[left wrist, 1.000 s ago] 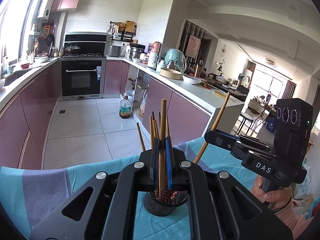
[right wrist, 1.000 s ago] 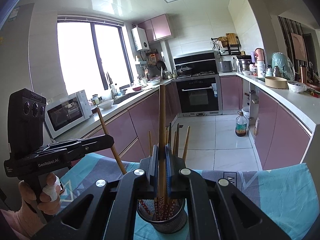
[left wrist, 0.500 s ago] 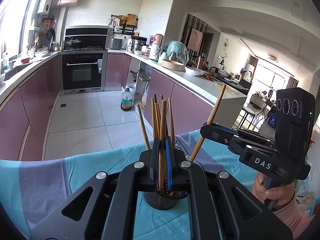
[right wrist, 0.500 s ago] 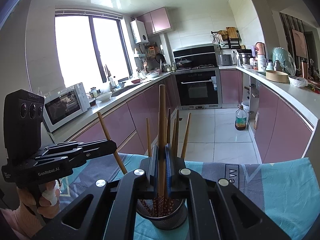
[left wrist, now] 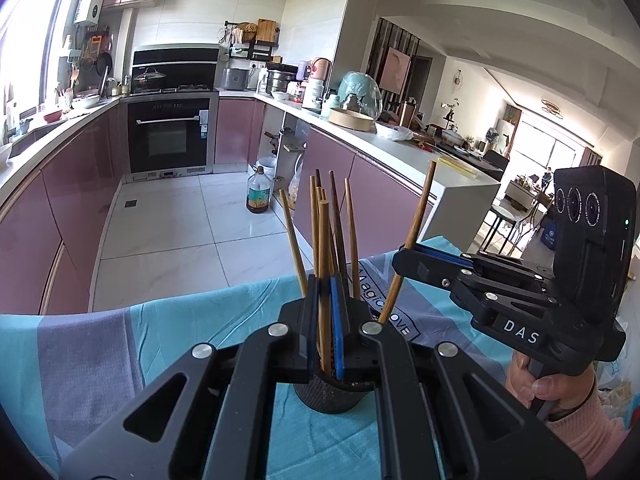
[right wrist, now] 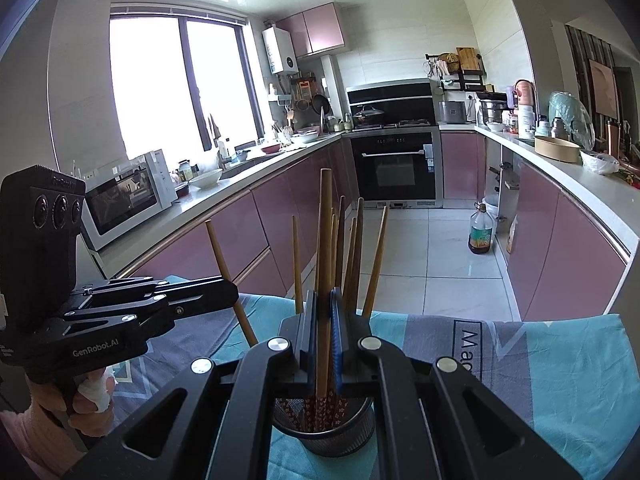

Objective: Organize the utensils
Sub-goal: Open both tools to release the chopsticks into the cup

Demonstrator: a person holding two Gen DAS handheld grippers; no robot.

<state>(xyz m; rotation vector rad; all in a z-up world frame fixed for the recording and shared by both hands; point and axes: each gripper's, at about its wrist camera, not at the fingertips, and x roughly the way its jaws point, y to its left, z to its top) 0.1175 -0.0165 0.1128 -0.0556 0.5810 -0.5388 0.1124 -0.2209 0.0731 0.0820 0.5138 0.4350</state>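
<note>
Left of the mesh holder (right wrist: 324,428), the left gripper (left wrist: 325,312): jaws nearly together, pinching one wooden chopstick (left wrist: 324,280) upright between the blue pads (left wrist: 337,328), lower end down inside the holder; seen from the right wrist as a black body (right wrist: 120,320) reaching in from the left, its chopstick (right wrist: 230,280) slanting down toward the holder; whether the tip touches the bottom cannot be told

Over the holder itself, the right gripper (right wrist: 325,320): jaws likewise almost closed, clamped on a second chopstick (right wrist: 323,272) standing straight up, patterned red end sunk into the holder; seen from the left wrist as the unit marked DAS (left wrist: 516,324) right of the holder, its chopstick (left wrist: 408,248) leaning out to the right

Only in the right wrist view: the holder's open mouth and the red-patterned chopstick ends inside; only in the left wrist view: the holder's dark outer wall (left wrist: 328,394)

Counted: two grippers, two held chopsticks, one holder; loose chopsticks (right wrist: 352,256) standing in the holder roughly seven, bunched and overlapping, exact count not certain; holder standing on the teal and grey cloth (right wrist: 560,380)
</note>
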